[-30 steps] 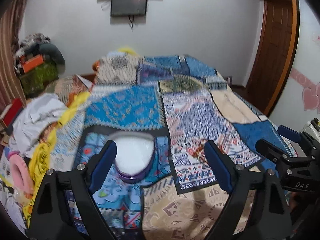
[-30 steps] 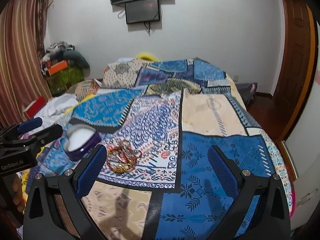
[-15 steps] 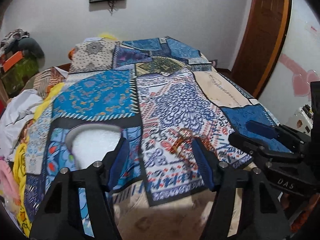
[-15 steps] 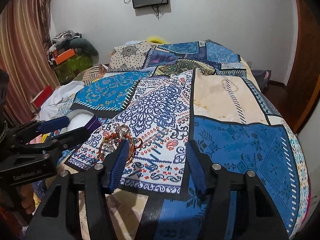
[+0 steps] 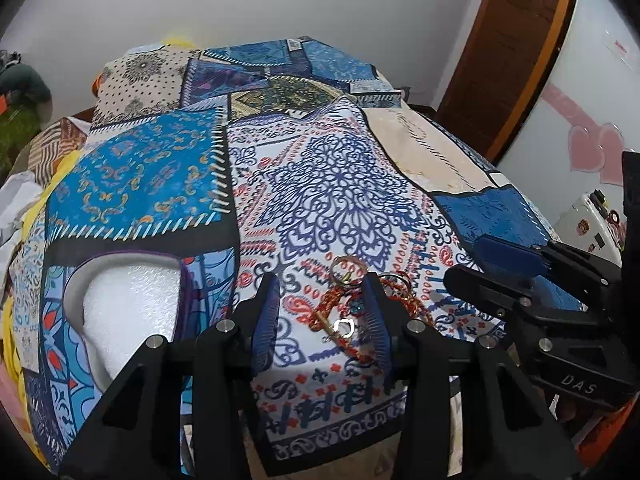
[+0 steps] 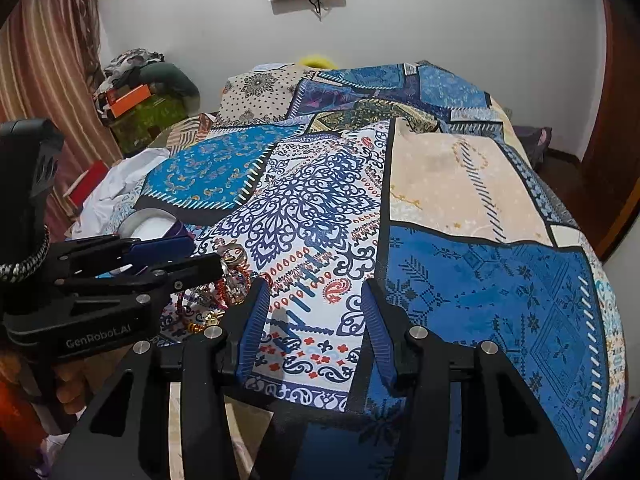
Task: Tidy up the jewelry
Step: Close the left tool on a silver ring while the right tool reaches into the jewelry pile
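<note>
A tangle of jewelry (image 5: 340, 312), red beaded bracelets with gold rings, lies on the patterned bedspread (image 5: 336, 184). My left gripper (image 5: 321, 276) straddles it; its jaws are closing, the pile lies between them, and the pads do not press it. A purple box (image 5: 132, 308) lined with white foam sits open to the left of that gripper. In the right wrist view, my right gripper (image 6: 315, 282) hovers over bare bedspread just right of the jewelry (image 6: 224, 280), its jaws closing on nothing. The left gripper (image 6: 200, 252) partly hides the pile and the box (image 6: 156, 228) there.
The bed's near edge (image 6: 304, 404) runs just under the grippers. Clothes and a white sheet (image 6: 116, 188) are heaped at the bed's left side, by a striped curtain (image 6: 44, 76). A wooden door (image 5: 516, 52) stands at the right. A person's hand (image 6: 72, 392) holds the left gripper's handle.
The left gripper swung right and down, from over the purple box to the jewelry pile, and its jaws narrowed. The right gripper dipped toward the bed and its jaws narrowed too.
</note>
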